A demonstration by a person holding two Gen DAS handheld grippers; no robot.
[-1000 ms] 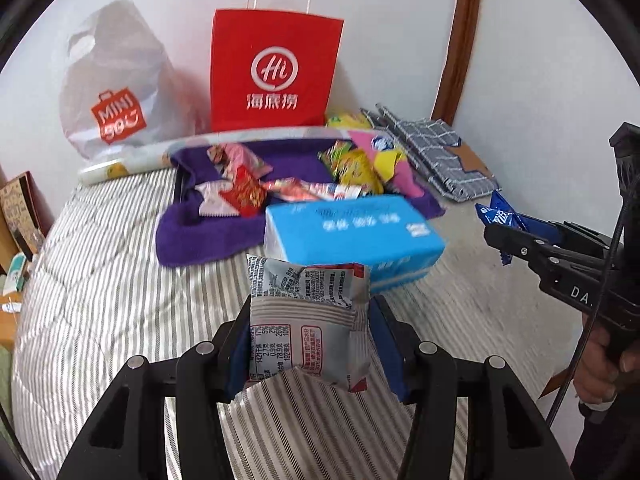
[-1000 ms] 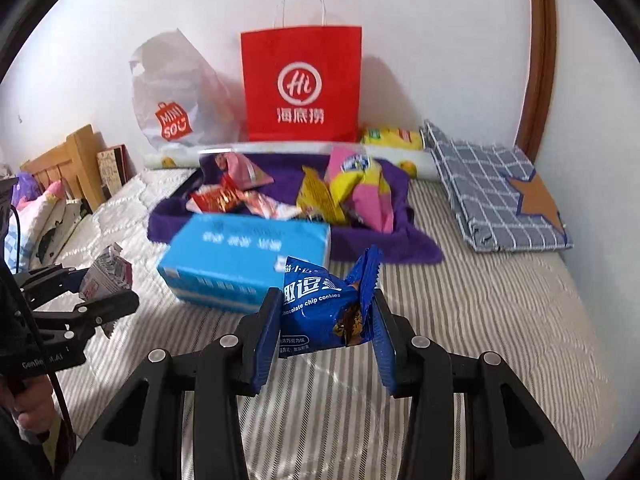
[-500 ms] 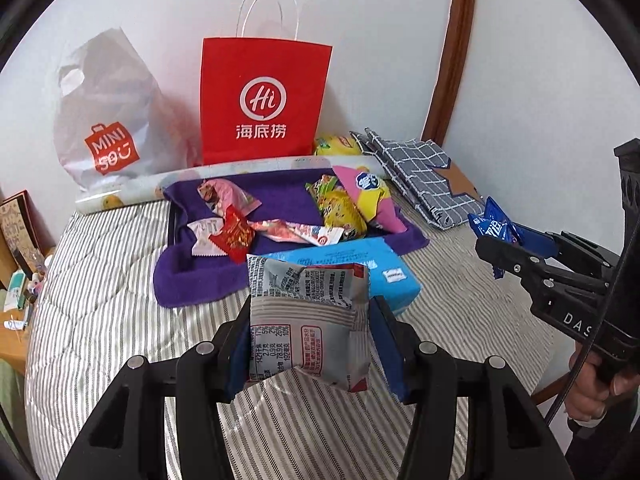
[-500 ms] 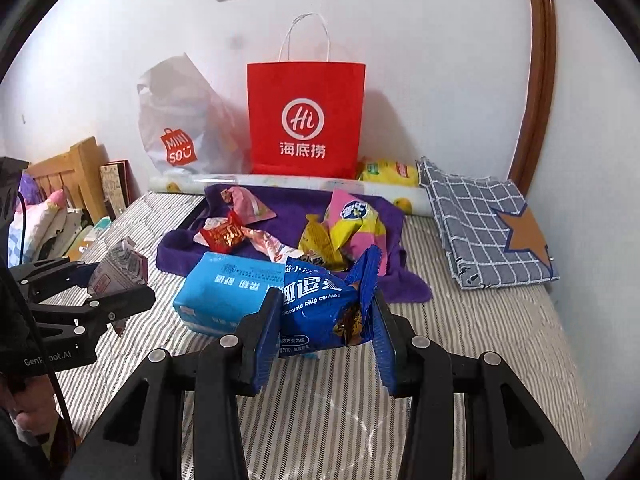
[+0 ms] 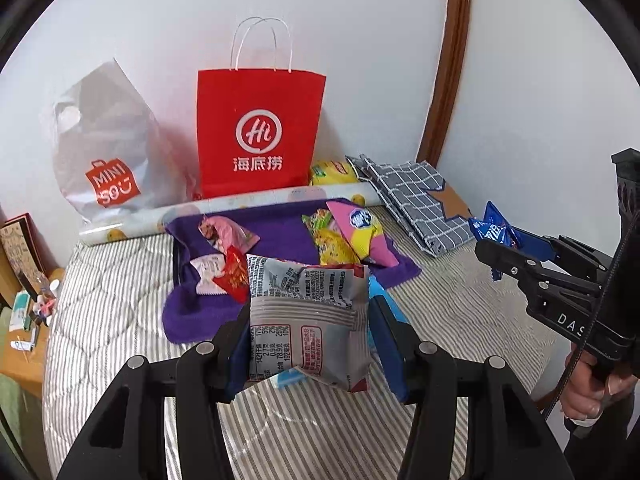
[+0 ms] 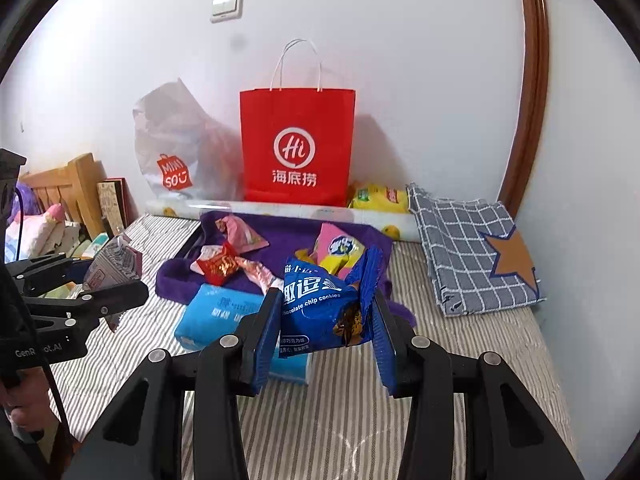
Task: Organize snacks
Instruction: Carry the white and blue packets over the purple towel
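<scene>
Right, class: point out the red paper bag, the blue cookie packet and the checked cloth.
red paper bag [image 6: 298,148]: right wrist view, on the white round logo on its front.
blue cookie packet [image 6: 316,304]: right wrist view, on its printed front, between the fingers.
checked cloth [image 6: 456,248]: right wrist view, on the grey checked area left of the star.

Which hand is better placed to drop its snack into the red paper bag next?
Probably right: its tongs hold the blue cookie packet almost in line with the red paper bag; the left tongs sit farther off to the side.
</scene>
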